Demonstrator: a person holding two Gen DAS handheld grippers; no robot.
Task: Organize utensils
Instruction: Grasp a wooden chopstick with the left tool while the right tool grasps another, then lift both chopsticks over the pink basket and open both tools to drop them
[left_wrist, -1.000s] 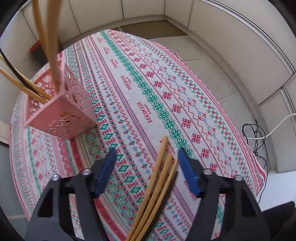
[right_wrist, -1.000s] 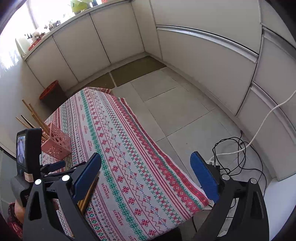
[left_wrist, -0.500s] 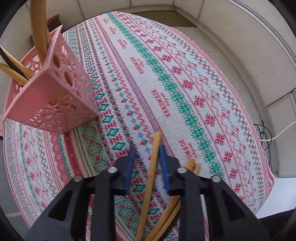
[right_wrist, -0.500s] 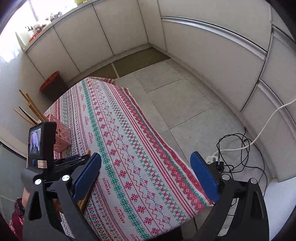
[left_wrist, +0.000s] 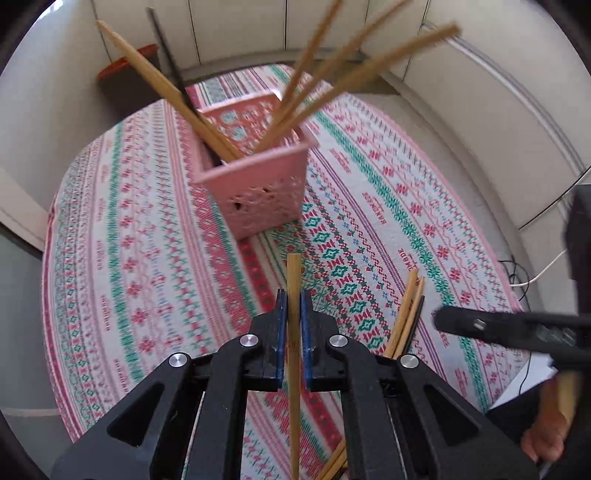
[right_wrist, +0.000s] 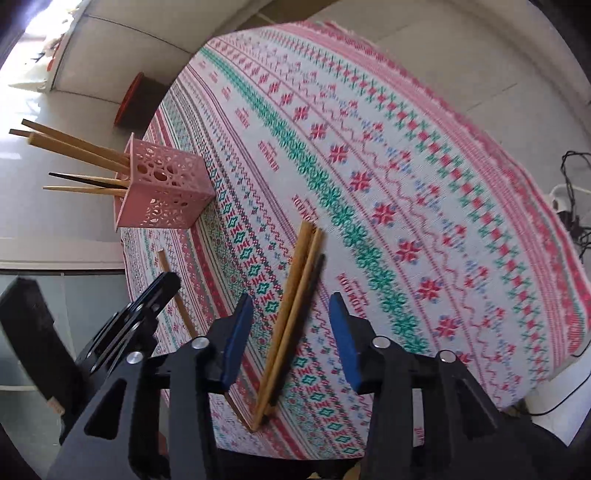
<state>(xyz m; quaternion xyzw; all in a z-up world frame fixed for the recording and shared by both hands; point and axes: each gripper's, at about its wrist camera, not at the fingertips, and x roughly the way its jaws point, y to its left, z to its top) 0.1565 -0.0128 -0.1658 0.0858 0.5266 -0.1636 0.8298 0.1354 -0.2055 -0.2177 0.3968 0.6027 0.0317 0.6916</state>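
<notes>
My left gripper (left_wrist: 291, 299) is shut on a single wooden chopstick (left_wrist: 294, 273), held above the cloth and pointing at the pink perforated basket (left_wrist: 258, 192). Several chopsticks stand in that basket. Three more chopsticks (right_wrist: 293, 295), two wooden and one black, lie side by side on the cloth. My right gripper (right_wrist: 291, 339) straddles them. Its jaws are closing and the blue pads (right_wrist: 236, 339) are still clear of the sticks. The right wrist view shows the basket (right_wrist: 166, 192) at far left and the left gripper (right_wrist: 162, 291) low on the left.
A patterned tablecloth (right_wrist: 406, 184) covers the round table. Its edge drops to a tiled floor with cables (right_wrist: 572, 184) at the right. A red-rimmed bin (right_wrist: 136, 99) stands on the floor beyond the table. A person's hand (left_wrist: 546, 435) shows at lower right.
My left gripper shut on one chopstick, lifted it off the bundle and now faces the basket. My right gripper tipped down over the remaining chopsticks and its jaws narrowed.
</notes>
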